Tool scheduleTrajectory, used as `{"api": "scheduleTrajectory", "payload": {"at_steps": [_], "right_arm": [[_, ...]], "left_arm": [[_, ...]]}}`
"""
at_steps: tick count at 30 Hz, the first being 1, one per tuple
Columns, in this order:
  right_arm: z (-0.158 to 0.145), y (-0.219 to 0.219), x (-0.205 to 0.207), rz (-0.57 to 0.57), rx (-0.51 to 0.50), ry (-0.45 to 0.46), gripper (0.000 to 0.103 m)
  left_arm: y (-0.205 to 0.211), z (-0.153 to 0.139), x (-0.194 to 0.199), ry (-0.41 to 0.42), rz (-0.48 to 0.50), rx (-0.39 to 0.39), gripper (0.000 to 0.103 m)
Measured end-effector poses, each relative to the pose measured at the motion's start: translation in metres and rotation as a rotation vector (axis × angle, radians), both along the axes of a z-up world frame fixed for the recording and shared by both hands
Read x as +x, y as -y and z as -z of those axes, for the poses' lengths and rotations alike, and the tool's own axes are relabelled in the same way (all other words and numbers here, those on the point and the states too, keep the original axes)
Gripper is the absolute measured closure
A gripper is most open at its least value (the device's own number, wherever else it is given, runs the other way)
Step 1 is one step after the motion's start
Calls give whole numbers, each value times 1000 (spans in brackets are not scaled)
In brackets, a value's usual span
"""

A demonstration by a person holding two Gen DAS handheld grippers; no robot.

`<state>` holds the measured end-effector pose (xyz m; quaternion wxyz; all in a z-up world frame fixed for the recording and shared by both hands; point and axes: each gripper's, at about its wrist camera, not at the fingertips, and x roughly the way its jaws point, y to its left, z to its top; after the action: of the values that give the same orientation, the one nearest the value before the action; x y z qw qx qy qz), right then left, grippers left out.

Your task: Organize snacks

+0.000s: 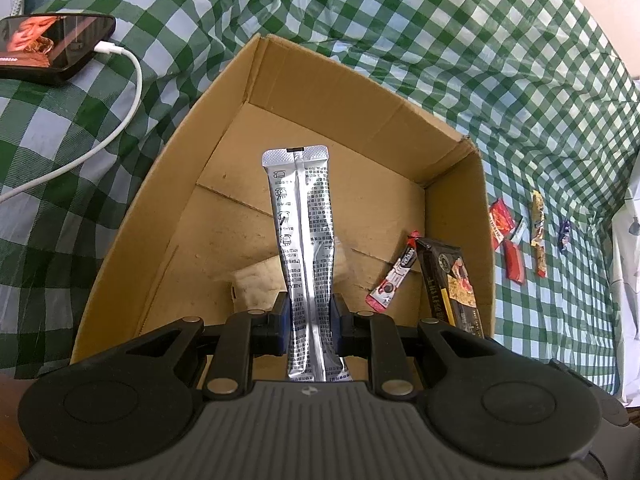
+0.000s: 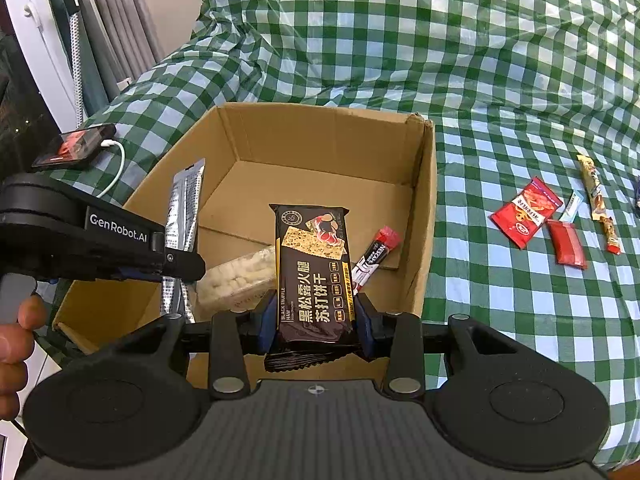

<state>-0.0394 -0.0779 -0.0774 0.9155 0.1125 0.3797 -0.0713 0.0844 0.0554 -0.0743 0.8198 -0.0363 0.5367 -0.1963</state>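
My left gripper is shut on a long silver sachet and holds it over the open cardboard box. My right gripper is shut on a black cracker packet above the same box. The left gripper with the silver sachet shows at the left of the right wrist view. In the box lie a pale rice-cracker pack and a red coffee stick; the black packet and the stick also show in the left wrist view.
Several snacks lie on the green checked cloth right of the box: a red packet, a smaller red sachet, a yellow stick. A phone on a white charging cable lies left of the box.
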Motion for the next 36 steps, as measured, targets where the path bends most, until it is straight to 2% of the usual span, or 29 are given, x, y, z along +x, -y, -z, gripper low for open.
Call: {"api": "scheduleTrajectory", "payload": {"at_steps": [14, 16, 17, 18, 19, 20, 21, 23, 27, 36], "right_arm": [[13, 5, 16, 8, -10, -17, 61], [14, 6, 18, 9, -11, -19, 61], [15, 6, 19, 9, -11, -22, 61], [15, 7, 21, 6, -9, -26, 60], [16, 7, 23, 1, -3, -33, 59], [16, 7, 25, -1, 3, -41, 47], [16, 8, 26, -2, 7, -53, 31], [13, 6, 24, 0, -1, -57, 20], [6, 1, 12, -27, -50, -45, 14], [-9, -6, -29, 6, -35, -45, 10]], "left_arm": [[6, 21, 16, -20, 7, 64, 80], [8, 24, 19, -19, 12, 76, 78], [8, 25, 19, -17, 8, 83, 73], [8, 26, 20, -21, 3, 88, 49], [7, 26, 21, -32, -10, 96, 14], [5, 24, 20, -39, -35, 104, 2], [1, 21, 18, -23, -59, 96, 0], [-2, 17, 12, -1, -62, 94, 0], [-5, 14, -5, 1, -34, 137, 0], [-21, -9, -57, 78, -13, 164, 0]]}}
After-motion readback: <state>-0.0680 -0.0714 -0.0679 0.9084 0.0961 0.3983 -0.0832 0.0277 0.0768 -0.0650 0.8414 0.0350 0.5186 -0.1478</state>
